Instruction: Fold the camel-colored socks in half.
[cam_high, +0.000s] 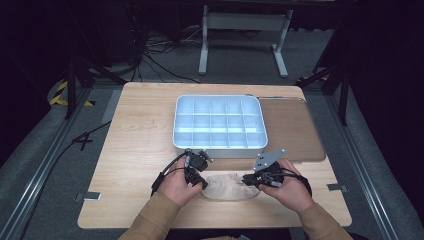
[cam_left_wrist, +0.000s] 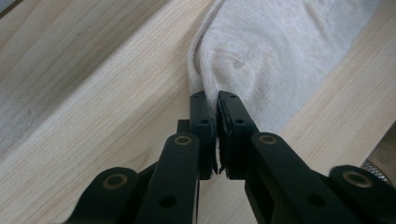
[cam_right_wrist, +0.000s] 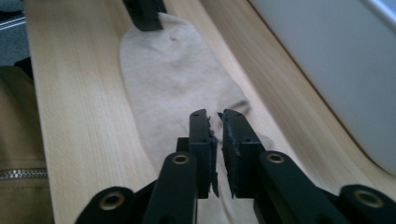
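No readable text

No words, labels, brand marks or numbers can be read on anything in the three views; the yellow-and-black striped tape (cam_high: 60, 93) on the floor at the left is a warning marking that carries no lettering.

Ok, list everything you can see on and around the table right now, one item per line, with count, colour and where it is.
Table: one, light wood, centre.
Organizer tray: one, white, many compartments, middle of table.
Mat: one, brown, right of tray.
Cloth: one, beige, near edge, between the grippers.
Frame: one, grey metal, floor beyond table.
Cables: several, black, floor at far left.
Left gripper: black, shut on the cloth's end.
Right gripper: black, jaws nearly closed over the cloth's other end.
Sleeves: two, tan, bottom edge.
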